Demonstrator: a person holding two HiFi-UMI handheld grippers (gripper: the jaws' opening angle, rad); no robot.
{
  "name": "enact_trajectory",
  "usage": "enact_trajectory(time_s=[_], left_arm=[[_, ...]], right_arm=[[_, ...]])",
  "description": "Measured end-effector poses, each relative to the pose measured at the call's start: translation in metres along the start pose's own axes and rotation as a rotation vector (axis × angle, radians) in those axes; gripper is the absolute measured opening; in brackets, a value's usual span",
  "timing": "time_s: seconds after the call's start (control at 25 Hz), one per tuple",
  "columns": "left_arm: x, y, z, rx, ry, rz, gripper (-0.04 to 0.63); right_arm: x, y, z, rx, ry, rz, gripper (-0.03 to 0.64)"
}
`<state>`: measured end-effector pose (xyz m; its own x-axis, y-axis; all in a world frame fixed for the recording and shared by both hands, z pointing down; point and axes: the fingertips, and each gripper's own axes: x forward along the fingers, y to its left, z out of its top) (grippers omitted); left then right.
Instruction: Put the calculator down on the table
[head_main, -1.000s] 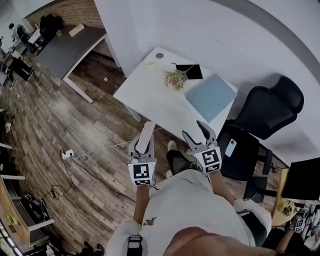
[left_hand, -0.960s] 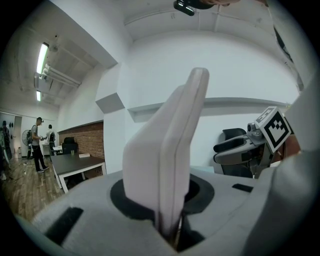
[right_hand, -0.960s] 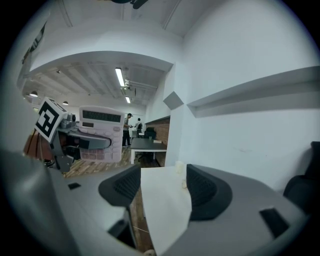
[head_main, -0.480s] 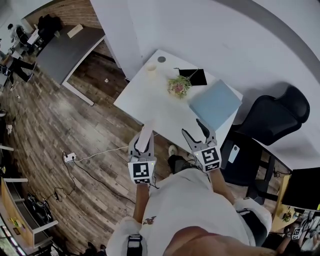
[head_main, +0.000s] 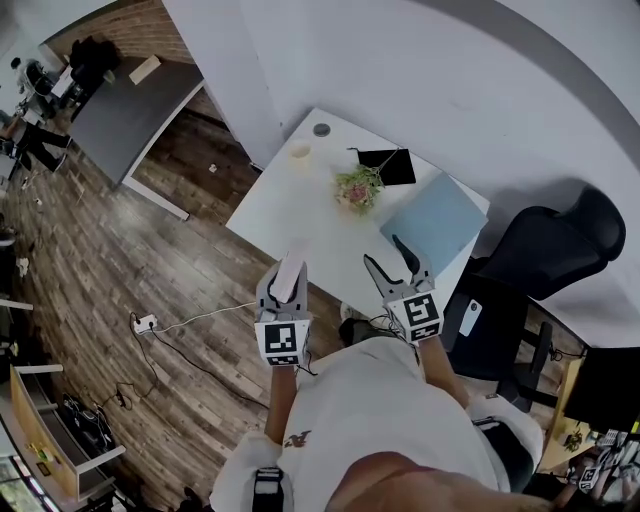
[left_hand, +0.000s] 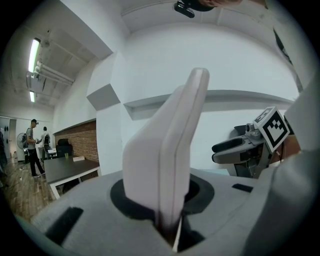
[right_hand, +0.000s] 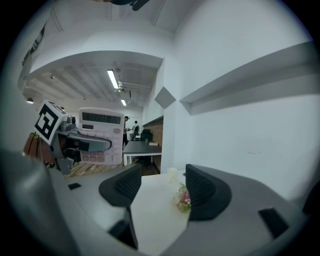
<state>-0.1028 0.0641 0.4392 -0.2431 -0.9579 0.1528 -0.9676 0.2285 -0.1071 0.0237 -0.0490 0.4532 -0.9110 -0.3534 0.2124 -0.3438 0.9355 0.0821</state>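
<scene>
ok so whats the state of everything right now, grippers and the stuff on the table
calculator, clamped on edge, not yet on the table
left gripper, shut on the calculator
right gripper, open, nothing between its jaws
table, ahead of both grippers
flowers, resting on the table
blue pad, flat on the table

The white calculator (head_main: 289, 276) sits clamped in the left gripper (head_main: 284, 297), near the table (head_main: 290, 200).

White shirt (head_main: 380, 410), perhaps short-sleeved — grey left gripper (head_main: 284, 288), right gripper (head_main: 383, 252).
</scene>
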Motion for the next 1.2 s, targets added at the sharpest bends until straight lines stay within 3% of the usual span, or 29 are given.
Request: enact_trajectory(time_s=[0.68,1.2], left_arm=[[0.069,0.012,0.01,0.027,0.034,-0.044,0.092],[0.127,0.022,-0.004,0.039,0.034,-0.247,0.092]], right_arm=[[0.049,-0.044,0.011,0.035,0.0,-0.006,0.273],[0.074,-0.062,-0.009,0.086,0.069,-0.166,0.268]])
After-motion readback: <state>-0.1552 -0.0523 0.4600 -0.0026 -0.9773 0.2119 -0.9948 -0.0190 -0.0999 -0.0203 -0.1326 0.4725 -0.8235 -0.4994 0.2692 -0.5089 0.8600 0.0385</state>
